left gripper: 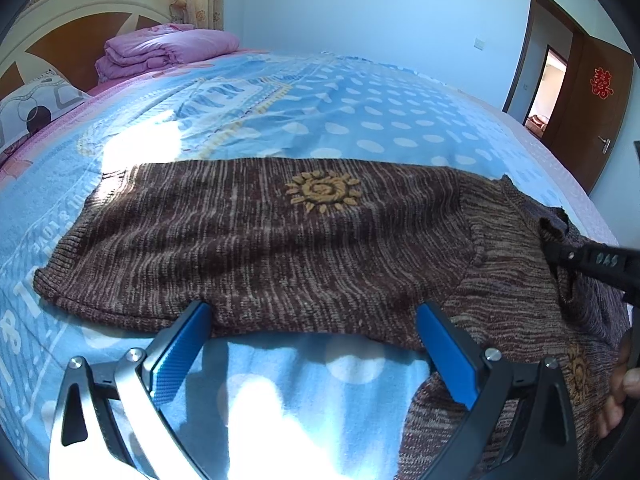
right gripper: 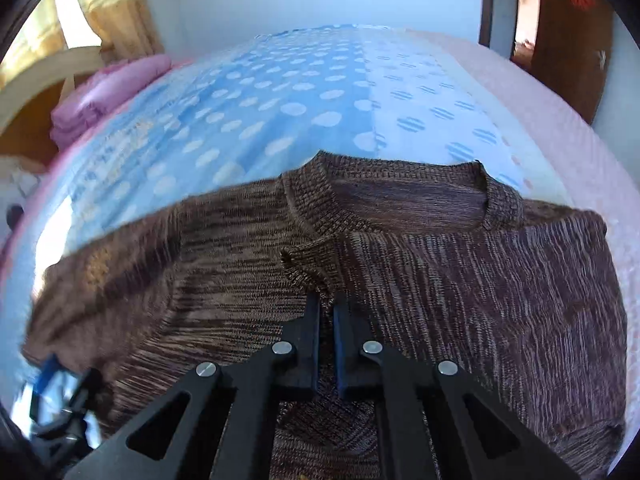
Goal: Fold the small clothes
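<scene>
We found the brown marled knit sweater (left gripper: 256,248) spread across the frame centre on the blue dotted bedsheet (left gripper: 360,112), one sleeve already folded inward. The right gripper (right gripper: 327,304) pinched that sleeve's cuff (right gripper: 304,262); the left gripper (left gripper: 314,320) stood wide open at the lower hem, holding nothing. Remaining folds were pending.

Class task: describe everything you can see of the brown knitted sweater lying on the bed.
The sweater is a brown knit streaked with pale yarn, with a ribbed round collar and ribbed hem. A tan sun motif sits on its body. It lies spread flat on the blue dotted bedsheet, one sleeve folded across the chest. The right gripper is shut on that sleeve's ribbed cuff. The left gripper is open, its blue fingers at the sweater's near edge.
</scene>
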